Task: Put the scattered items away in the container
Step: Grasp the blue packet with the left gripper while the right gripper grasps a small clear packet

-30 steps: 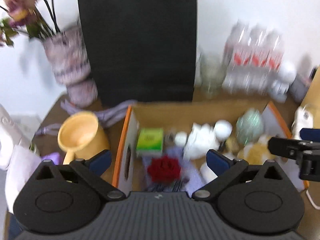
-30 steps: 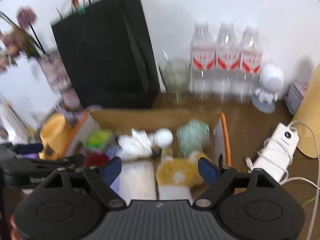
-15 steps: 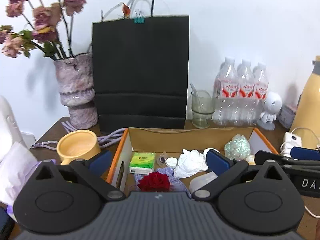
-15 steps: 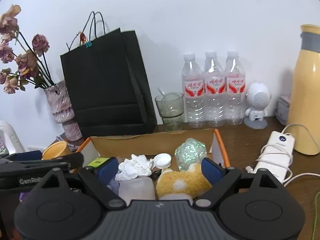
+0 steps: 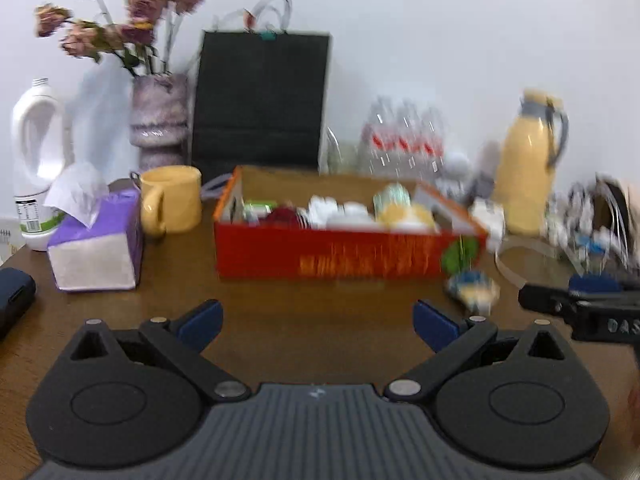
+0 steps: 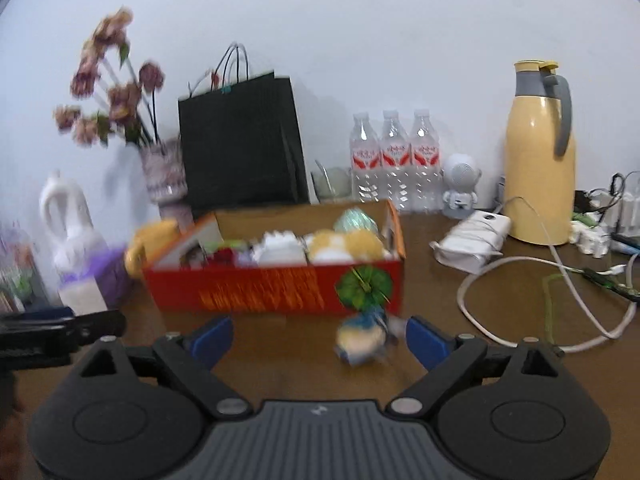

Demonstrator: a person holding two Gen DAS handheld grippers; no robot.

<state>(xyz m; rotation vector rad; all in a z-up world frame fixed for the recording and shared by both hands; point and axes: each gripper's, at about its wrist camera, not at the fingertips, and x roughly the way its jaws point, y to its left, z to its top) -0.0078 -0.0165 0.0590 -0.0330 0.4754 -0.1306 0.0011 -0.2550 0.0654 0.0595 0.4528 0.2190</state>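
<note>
At the far left a white jug [image 5: 38, 160] stands near the table [image 5: 320, 312] edge, with a purple tissue box [image 5: 98, 246] in front of it and a dark case [image 5: 14, 300] at the edge itself. A yellow mug [image 5: 172, 200] sits between the tissue box and the red box [image 5: 340, 256], just beside the red box's left end. Behind them a vase [image 5: 160, 116] and a black bag [image 5: 260, 100] line the wall.

The left gripper [image 5: 318, 326] hangs released, jaws wide, over bare wood in front of the red box, gripping nothing. The red box is filled with items that rise to its rim.

One small blue-and-yellow toy [image 6: 362, 340] lies on the table just in front of the red box's right corner. The right gripper [image 6: 318, 338] is also released and empty; the toy lies between its jaws, nearer the right one.

To the right, a white charger [image 6: 472, 240] and looping cable [image 6: 532, 300] crowd the table, with bottles [image 6: 394, 160], a small robot figure [image 6: 460, 188] and a yellow flask [image 6: 538, 152] along the wall.
</note>
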